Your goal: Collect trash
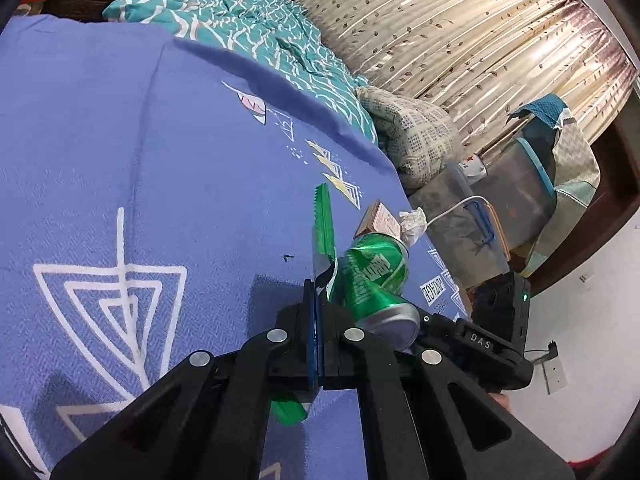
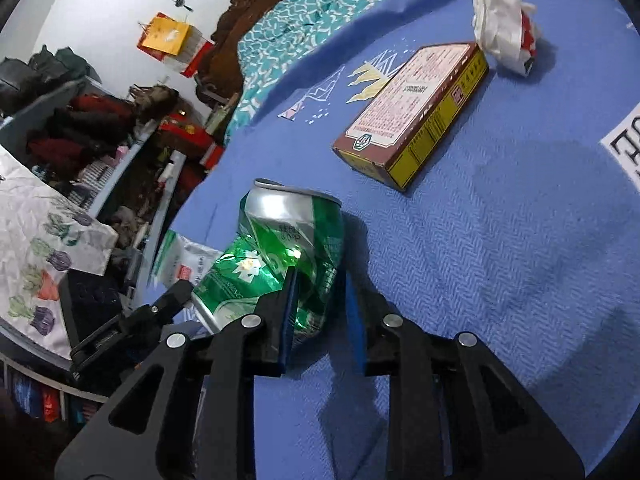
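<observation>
A crushed green can (image 1: 374, 280) lies on the blue bedspread (image 1: 120, 160); it also shows in the right wrist view (image 2: 280, 256). My left gripper (image 1: 316, 292) is shut on a green and white wrapper (image 1: 323, 224), which sticks up between the pads. My right gripper (image 2: 320, 292) has its jaws around the can's lower end, the left pad against it, the right pad just beside it. A brown and yellow box (image 2: 416, 112) and a crumpled white bag (image 2: 500, 24) lie beyond the can; both also show in the left wrist view, box (image 1: 378, 220), bag (image 1: 412, 220).
A teal patterned quilt (image 1: 248, 16) lies at the bed's far side. A curtain (image 1: 480, 40), a folded blanket (image 1: 412, 140) and plastic storage boxes (image 1: 520, 184) stand past the bed's edge. Cluttered shelves (image 2: 100, 140) stand on the other side.
</observation>
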Demonstrator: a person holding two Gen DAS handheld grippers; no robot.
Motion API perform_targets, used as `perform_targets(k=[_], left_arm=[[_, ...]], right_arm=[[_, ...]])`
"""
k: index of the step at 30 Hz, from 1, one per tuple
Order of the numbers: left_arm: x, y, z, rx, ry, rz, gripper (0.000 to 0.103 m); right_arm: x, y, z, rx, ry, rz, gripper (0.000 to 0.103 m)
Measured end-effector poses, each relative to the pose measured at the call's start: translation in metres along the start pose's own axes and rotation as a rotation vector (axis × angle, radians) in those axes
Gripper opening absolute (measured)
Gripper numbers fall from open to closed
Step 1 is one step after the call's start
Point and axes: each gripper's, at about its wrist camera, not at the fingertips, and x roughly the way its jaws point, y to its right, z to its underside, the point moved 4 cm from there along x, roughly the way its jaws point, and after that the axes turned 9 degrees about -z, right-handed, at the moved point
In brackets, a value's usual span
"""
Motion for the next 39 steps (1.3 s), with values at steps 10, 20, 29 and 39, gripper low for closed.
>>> perform_targets(k=[10, 20, 29, 39], left_arm=[[0.001, -0.006, -0.001, -0.024, -0.006, 0.002, 0.001], [0.000, -0.004, 0.000, -0.012, -0.001, -0.009, 0.000], [-0.004, -0.001, 0.001, 0.002, 0.030, -0.058, 0.000], [-0.002, -0.003, 0.002, -0.011, 0.036, -0.088, 0.000]], right_arm=[[0.006, -0.003, 0.001, -0.048, -0.030, -0.021, 0.026], [0.007, -0.004, -0.003, -0.042, -0.027, -0.027, 0.026], [-0.004, 0.001, -0.006, -0.006, -0.003, -0.104, 0.036], [-0.003, -0.019, 0.002, -0.110, -0.008, -0.095, 0.064]])
